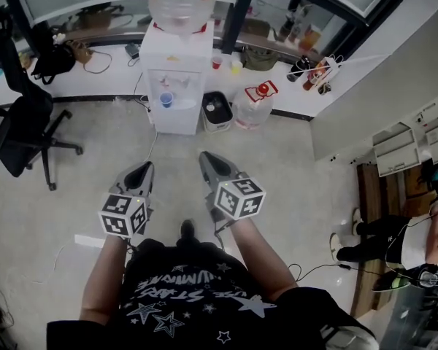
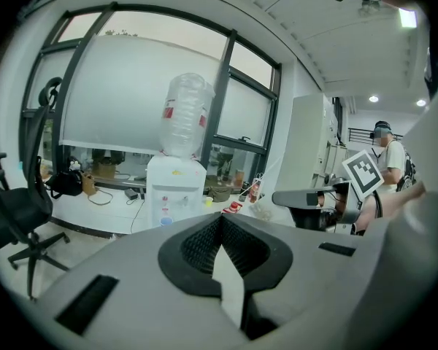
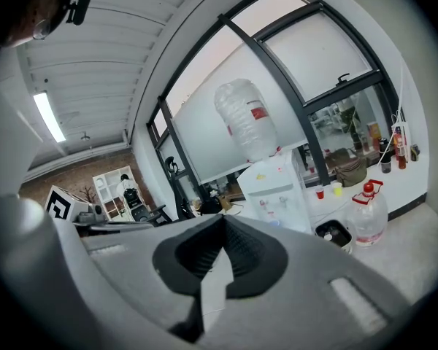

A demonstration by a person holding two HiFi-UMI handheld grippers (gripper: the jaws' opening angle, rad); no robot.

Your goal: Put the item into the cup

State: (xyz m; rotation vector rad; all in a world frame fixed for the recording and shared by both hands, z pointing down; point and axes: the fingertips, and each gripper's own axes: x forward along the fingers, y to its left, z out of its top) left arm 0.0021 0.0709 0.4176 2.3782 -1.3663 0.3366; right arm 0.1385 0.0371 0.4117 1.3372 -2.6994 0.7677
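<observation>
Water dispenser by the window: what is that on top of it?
A large clear bottle with a red label stands upside down on the white water dispenser. Its neck is sunk into the dispenser's top, so the opening cannot be seen.

White water dispenser (image 1: 174, 79), black office chair (image 1: 22, 133), grey left claw (image 1: 144, 170), grey right claw (image 1: 207, 160).

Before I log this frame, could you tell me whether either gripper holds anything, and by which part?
Nothing is held: the left gripper and right gripper both have jaws together, empty.
</observation>
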